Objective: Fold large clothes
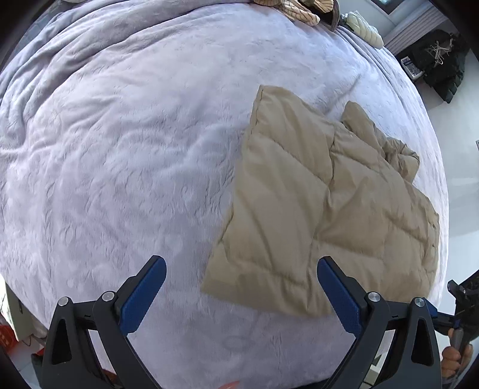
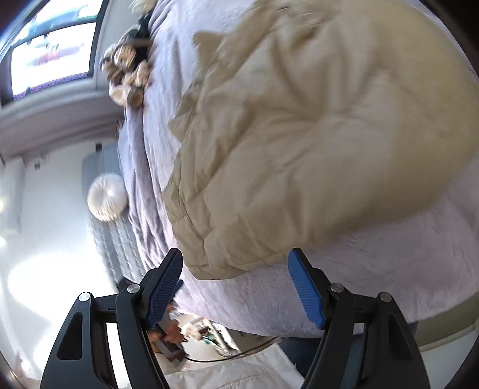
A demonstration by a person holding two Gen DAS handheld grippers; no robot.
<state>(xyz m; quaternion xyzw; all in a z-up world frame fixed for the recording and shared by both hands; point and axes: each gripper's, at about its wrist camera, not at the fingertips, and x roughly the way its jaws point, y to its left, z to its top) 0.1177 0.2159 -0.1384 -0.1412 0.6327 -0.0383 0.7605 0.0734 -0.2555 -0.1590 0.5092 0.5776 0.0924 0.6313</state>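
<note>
A beige quilted down jacket (image 1: 323,206) lies folded into a rough rectangle on the lavender bed cover (image 1: 134,149), right of centre. My left gripper (image 1: 241,273) is open and empty, hovering above the jacket's near left corner. In the right wrist view the same jacket (image 2: 314,134) fills the upper right, blurred. My right gripper (image 2: 235,266) is open and empty, just short of the jacket's near edge, over the bed cover (image 2: 344,269). The other gripper's handle and a hand show at the left wrist view's lower right (image 1: 461,314).
Striped plush items (image 1: 299,9) and a cream pillow (image 1: 365,27) lie at the bed's far edge. Dark clothing (image 1: 440,65) hangs beyond the bed on the right. A window (image 2: 51,57), a round white cushion (image 2: 107,197), white floor and cables (image 2: 209,335) show beside the bed.
</note>
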